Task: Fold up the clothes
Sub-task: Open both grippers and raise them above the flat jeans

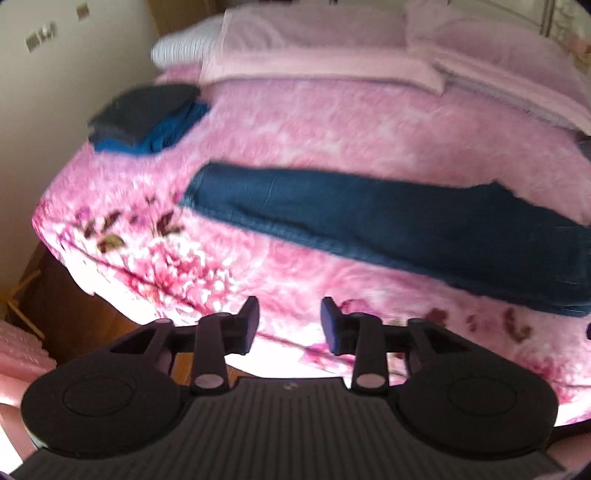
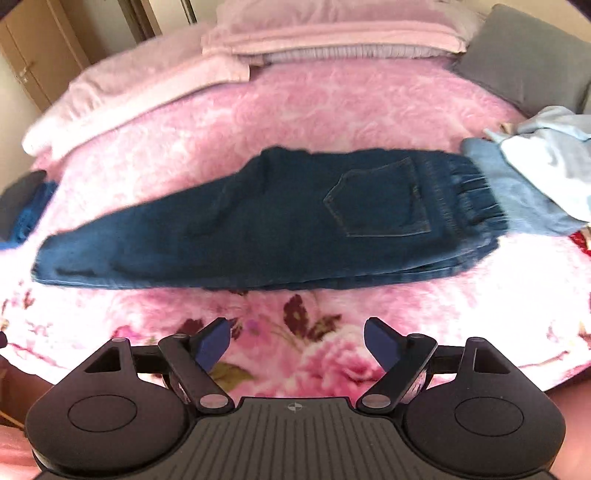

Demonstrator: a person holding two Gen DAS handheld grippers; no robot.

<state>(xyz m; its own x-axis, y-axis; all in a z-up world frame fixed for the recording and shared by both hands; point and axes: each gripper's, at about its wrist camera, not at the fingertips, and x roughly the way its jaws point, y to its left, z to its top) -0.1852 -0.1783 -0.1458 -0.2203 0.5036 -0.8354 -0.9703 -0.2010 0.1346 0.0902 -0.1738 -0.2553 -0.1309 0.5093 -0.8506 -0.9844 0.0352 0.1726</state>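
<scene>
Jeans (image 2: 258, 229) lie on the bed (image 2: 295, 110), long axis crosswise ahead of both grippers, waistband toward the right. Left gripper (image 1: 290, 325) and right gripper (image 2: 297, 343) hang open and empty, each near 1 end.

A pink floral blanket (image 2: 303, 107) covers the bed, pale pillows (image 2: 332, 33) beyond.

left gripper (image 1: 290, 325): jaws apart, empty; right gripper (image 2: 297, 345): jaws wide, empty
</scene>
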